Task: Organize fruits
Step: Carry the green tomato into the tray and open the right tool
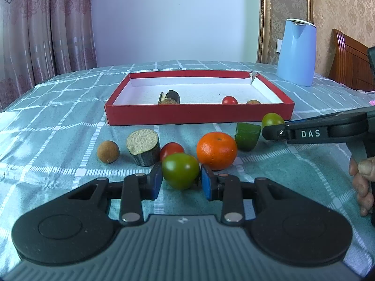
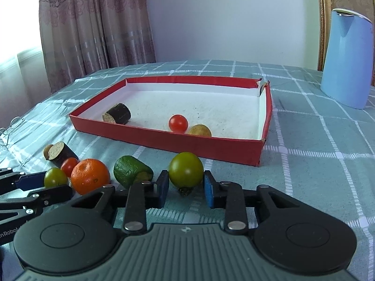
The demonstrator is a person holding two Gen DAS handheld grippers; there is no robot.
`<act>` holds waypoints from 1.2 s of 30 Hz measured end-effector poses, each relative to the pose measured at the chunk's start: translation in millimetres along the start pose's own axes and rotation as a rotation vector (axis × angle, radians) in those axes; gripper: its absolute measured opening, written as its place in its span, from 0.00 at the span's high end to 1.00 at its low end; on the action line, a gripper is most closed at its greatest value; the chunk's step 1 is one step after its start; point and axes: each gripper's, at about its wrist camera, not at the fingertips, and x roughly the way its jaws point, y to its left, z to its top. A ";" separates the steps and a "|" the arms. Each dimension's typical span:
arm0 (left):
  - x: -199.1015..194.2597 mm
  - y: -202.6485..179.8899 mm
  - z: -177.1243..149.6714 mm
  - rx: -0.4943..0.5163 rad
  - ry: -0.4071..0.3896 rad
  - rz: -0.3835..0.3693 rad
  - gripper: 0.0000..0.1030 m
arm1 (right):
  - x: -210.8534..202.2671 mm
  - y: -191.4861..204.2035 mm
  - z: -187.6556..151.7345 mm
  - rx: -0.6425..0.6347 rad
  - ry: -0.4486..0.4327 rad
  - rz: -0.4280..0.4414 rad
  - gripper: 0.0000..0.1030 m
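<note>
A red tray (image 1: 199, 114) (image 2: 164, 140) holds a dark cut piece (image 2: 118, 114), a red tomato (image 2: 178, 123) and a brown fruit (image 2: 200, 130). In front of it lie a brown ball (image 1: 108, 151), a dark cut piece (image 1: 143, 147), a red tomato (image 1: 171, 149), an orange (image 1: 216, 150) and a green cut piece (image 1: 247, 136). My left gripper (image 1: 181, 182) is open with a green tomato (image 1: 180, 170) between its pads. My right gripper (image 2: 186, 192) is open with another green tomato (image 2: 185, 169) between its pads.
A blue kettle (image 1: 296, 51) (image 2: 346, 58) stands at the back right on the checked green cloth (image 1: 58, 121). Curtains hang at the left. A wooden headboard (image 1: 349, 61) is at the far right.
</note>
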 end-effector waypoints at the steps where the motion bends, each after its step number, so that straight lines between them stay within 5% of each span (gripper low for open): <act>1: 0.0 -0.4 0.1 0.001 0.000 0.001 0.70 | -1.3 -0.5 0.0 0.004 -0.005 0.001 0.71; 7: -0.1 -0.5 0.0 0.001 -0.001 0.001 0.70 | -13.4 -3.2 2.6 0.020 -0.047 0.011 0.71; 17: 0.5 0.0 0.3 -0.002 0.000 0.000 0.70 | -13.7 -19.5 65.9 0.011 -0.142 -0.064 0.71; 36: 0.3 3.1 0.5 -0.023 -0.001 -0.014 0.70 | 46.6 -46.4 70.5 0.049 -0.039 -0.160 0.71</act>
